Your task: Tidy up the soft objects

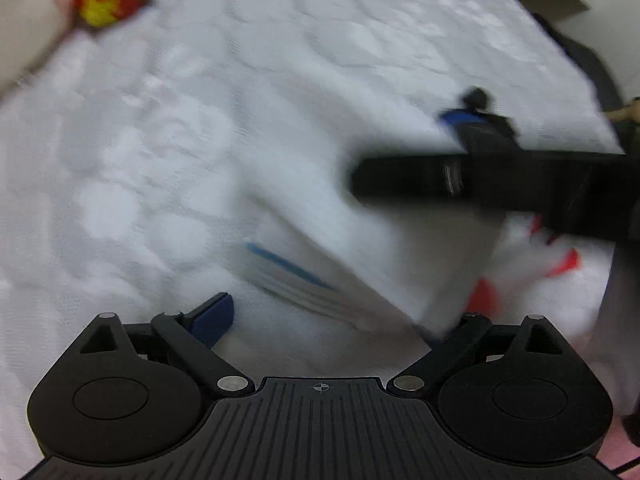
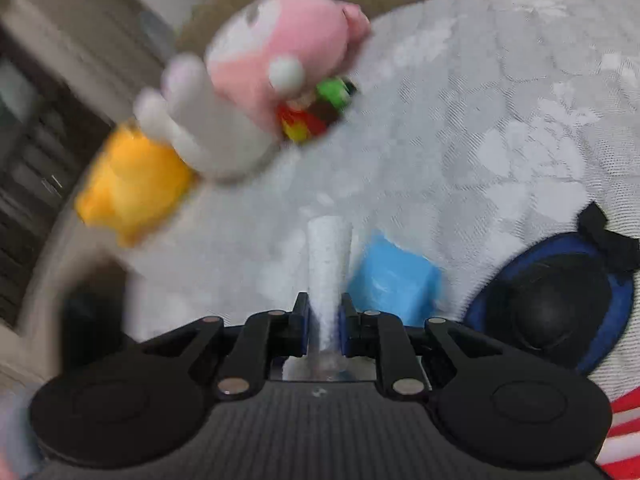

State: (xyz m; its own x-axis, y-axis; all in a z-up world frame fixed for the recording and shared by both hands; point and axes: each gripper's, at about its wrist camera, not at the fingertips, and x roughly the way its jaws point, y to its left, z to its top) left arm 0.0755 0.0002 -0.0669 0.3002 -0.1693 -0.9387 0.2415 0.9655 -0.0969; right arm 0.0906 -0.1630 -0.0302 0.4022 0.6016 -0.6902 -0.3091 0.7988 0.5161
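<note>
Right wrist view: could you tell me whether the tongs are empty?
No, the right tongs are shut on a white cloth that sticks out between them.

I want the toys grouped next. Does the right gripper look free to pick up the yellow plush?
Probably not yet: the right gripper is shut on a white cloth. The yellow plush lies ahead to its left with bare bedspread between, so the path seems open after release.

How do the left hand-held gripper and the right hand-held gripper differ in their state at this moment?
The left hand-held gripper has its jaws spread wide apart, while the right hand-held gripper has its jaws drawn close together. The left one clamps nothing, though a white cloth lies between its fingers; the right one pinches a white fabric strip. Both are over the white quilted bed cover.
</note>
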